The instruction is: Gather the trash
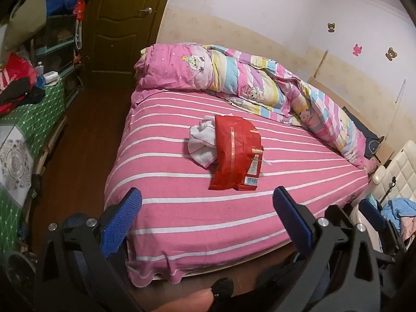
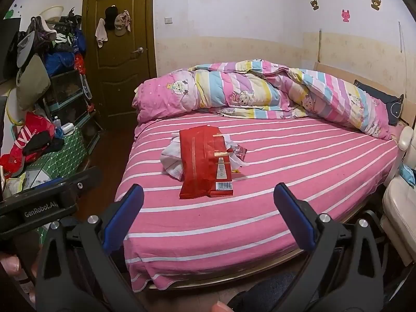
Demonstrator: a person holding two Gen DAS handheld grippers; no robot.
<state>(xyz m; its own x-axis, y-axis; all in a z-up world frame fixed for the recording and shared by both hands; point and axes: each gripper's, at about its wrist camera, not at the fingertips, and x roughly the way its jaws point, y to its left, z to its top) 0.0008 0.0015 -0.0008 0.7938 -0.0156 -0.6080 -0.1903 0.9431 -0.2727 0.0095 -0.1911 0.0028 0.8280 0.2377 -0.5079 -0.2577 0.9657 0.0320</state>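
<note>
A flat red snack bag (image 1: 235, 153) (image 2: 205, 162) lies in the middle of the pink striped bed (image 1: 182, 218) (image 2: 286, 182). A crumpled white cloth (image 1: 201, 143) (image 2: 170, 158) pokes out from under its left side. In the right wrist view, white paper scraps and a small red wrapper (image 2: 238, 154) lie at the bag's right edge. My left gripper (image 1: 206, 202) hangs open over the bed's near part, short of the bag, nothing between its blue pads. My right gripper (image 2: 208, 197) is open too, just short of the bag's near end.
A rolled pink cartoon quilt (image 1: 247, 83) (image 2: 260, 93) lies along the bed's far side. A green-covered table (image 1: 33, 122) with red bags and bottles stands left, beside cluttered shelves (image 2: 65, 88) and a brown door (image 2: 119, 52). A white padded chair (image 2: 400, 208) stands right.
</note>
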